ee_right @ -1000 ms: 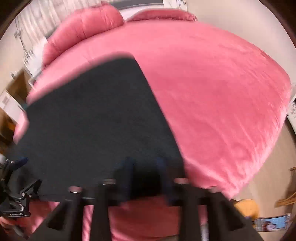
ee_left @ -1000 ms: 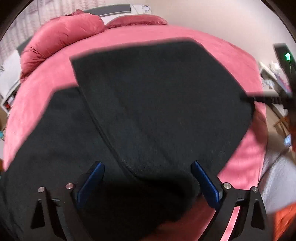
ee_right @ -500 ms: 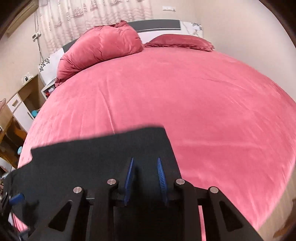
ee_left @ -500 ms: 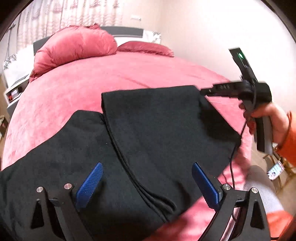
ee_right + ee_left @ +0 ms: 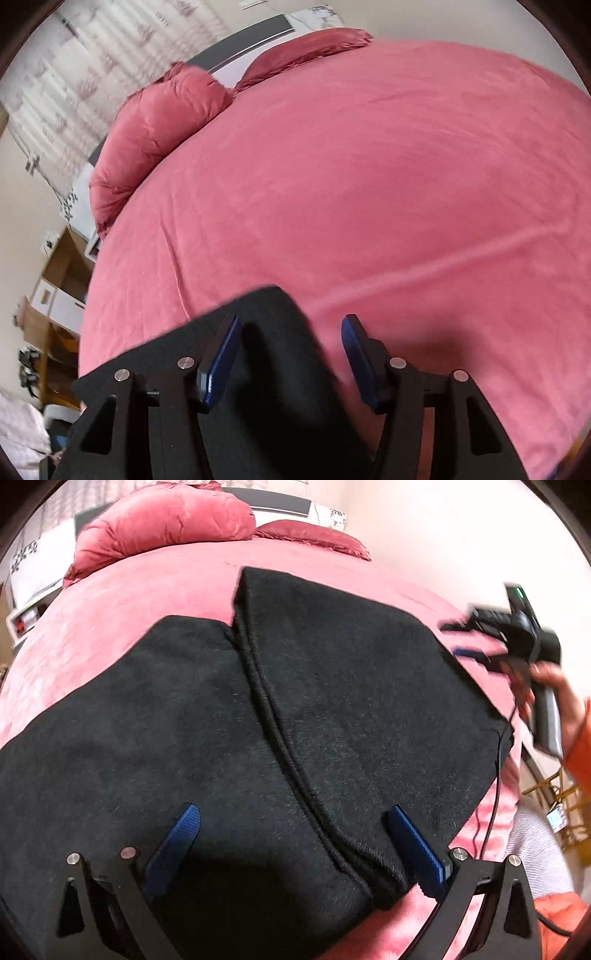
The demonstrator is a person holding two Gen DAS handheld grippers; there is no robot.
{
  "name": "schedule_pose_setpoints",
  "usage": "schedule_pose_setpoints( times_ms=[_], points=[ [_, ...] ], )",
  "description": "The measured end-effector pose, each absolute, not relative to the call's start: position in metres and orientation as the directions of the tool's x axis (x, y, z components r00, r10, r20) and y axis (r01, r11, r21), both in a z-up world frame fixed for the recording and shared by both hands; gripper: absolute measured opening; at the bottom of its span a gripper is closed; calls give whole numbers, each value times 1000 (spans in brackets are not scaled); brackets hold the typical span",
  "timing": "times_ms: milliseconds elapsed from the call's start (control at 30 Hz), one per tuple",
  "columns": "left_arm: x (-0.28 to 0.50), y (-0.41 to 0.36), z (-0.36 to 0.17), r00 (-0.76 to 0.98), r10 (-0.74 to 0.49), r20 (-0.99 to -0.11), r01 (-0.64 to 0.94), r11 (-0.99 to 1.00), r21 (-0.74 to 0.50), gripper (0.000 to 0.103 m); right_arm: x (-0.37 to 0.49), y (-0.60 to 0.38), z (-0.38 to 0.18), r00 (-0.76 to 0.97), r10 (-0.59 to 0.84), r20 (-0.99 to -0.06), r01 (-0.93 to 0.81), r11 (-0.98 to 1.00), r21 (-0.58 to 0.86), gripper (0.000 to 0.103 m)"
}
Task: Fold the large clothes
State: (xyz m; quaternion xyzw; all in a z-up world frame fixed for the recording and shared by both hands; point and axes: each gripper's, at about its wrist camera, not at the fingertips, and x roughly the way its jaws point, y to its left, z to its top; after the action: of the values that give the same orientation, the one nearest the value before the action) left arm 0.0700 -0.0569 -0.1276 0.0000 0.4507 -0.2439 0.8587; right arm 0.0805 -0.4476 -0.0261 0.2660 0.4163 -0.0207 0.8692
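1. My left gripper [image 5: 295,849] hangs low over the black garment [image 5: 229,746], its blue pads [image 5: 177,834] spread wide apart and pinching nothing.
2. The garment lies flat on the pink bedspread [image 5: 122,602], one panel folded over the other along a corded seam [image 5: 273,716] that runs between my left fingers.
3. My right gripper [image 5: 291,354] is released too, fingers parted, with a corner of the garment [image 5: 266,306] lying between them on the bedspread [image 5: 369,177].
4. From the left wrist I see the right gripper [image 5: 484,642] beside the garment's far edge.
5. Two red pillows [image 5: 155,133] sit at the head of the bed.
6. A cardboard box [image 5: 66,269] stands by the bed; I cannot tell its contents.
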Motion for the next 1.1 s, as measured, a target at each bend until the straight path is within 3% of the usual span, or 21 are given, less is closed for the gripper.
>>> schedule_pose_setpoints(
  times_ms=[200,267,367,500,533,600,633,767,833,1100],
  points=[
    [58,-12,-127,522,-372,-767,353,913,-203,103,59,-464,-56,551,330,-767,168,856,489,58],
    [58,-7,-128,517,-368,-773,357,913,-196,102,59,-458,-72,486,481,-730,95,801,591,60],
    [46,-2,-128,529,-327,-783,367,920,-137,102,60,-458,-83,499,567,-655,51,736,676,81],
    [37,3,-119,546,-328,-771,352,925,-145,102,59,-463,-90,527,625,-576,68,645,761,83],
    [33,4,-115,556,-324,-765,344,928,-144,102,52,-462,-87,520,635,-572,44,648,760,81],
    [29,21,-111,577,-298,-760,307,942,-136,102,52,-453,-89,498,585,-640,44,720,692,67],
    [28,26,-108,584,-283,-761,286,949,-133,102,54,-444,-94,485,542,-686,65,760,646,47],
    [36,65,-104,600,-207,-772,150,978,-145,102,50,-450,-85,493,527,-692,149,733,664,20],
    [35,88,-101,613,-191,-767,88,981,-174,102,44,-446,-69,511,529,-677,159,716,679,14],
    [23,164,-72,656,-164,-737,-56,963,-264,102,31,-387,33,527,559,-640,-9,757,654,13]
  ],
)
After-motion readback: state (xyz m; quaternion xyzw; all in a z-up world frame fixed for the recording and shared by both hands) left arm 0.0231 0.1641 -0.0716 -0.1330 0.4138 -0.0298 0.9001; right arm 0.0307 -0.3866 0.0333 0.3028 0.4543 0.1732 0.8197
